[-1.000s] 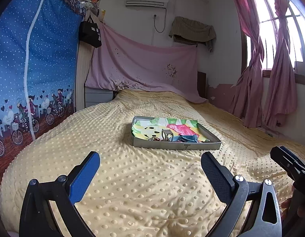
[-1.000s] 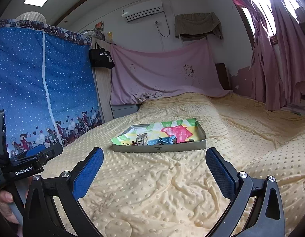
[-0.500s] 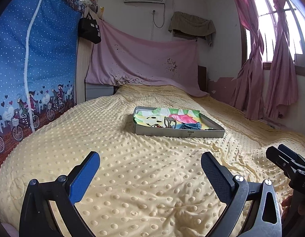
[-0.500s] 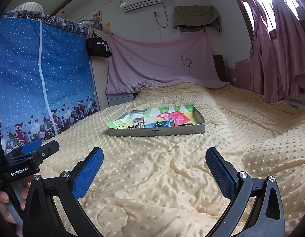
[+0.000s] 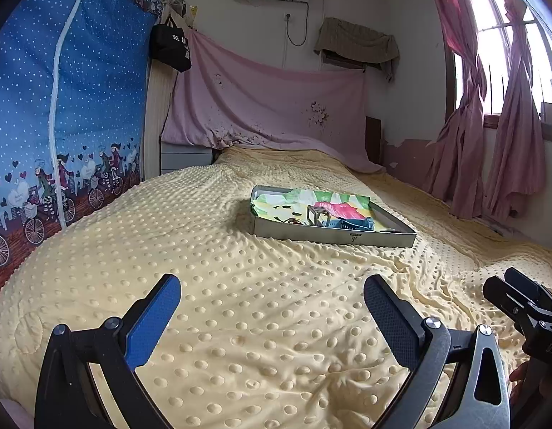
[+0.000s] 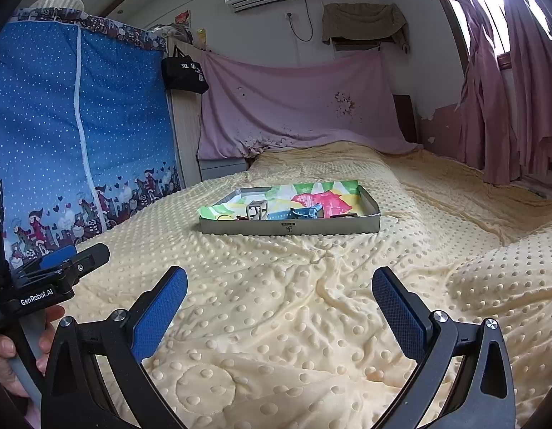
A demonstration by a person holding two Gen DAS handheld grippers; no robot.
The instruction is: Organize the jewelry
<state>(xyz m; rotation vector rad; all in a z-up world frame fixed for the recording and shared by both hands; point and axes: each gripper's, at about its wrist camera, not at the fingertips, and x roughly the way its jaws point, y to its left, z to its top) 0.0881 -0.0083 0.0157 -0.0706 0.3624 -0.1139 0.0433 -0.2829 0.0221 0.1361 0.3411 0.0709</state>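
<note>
A shallow grey tray (image 5: 333,237) (image 6: 290,228) lined with bright patterned paper lies in the middle of the bed, well ahead of both grippers. Inside it I see a small pale rack (image 5: 317,215) (image 6: 256,209), a blue piece (image 5: 354,224) (image 6: 294,213) and small dark bits near the front wall; the details are too small to tell. My left gripper (image 5: 270,304) hangs open over the blanket with nothing between its fingers. My right gripper (image 6: 279,296) is open and empty too, and shows at the right edge of the left wrist view.
The bed is covered by a yellow dotted blanket (image 5: 222,286) with folds at the right. A blue fabric wardrobe (image 5: 61,107) stands on the left, a pink sheet (image 5: 269,107) hangs at the head, and pink curtains (image 5: 490,125) hang by the window. A hand (image 6: 4,354) holds the left gripper's handle.
Both cameras have tilted slightly upward, so the tray sits a little higher and farther in each view. Both grippers stay open and empty.
</note>
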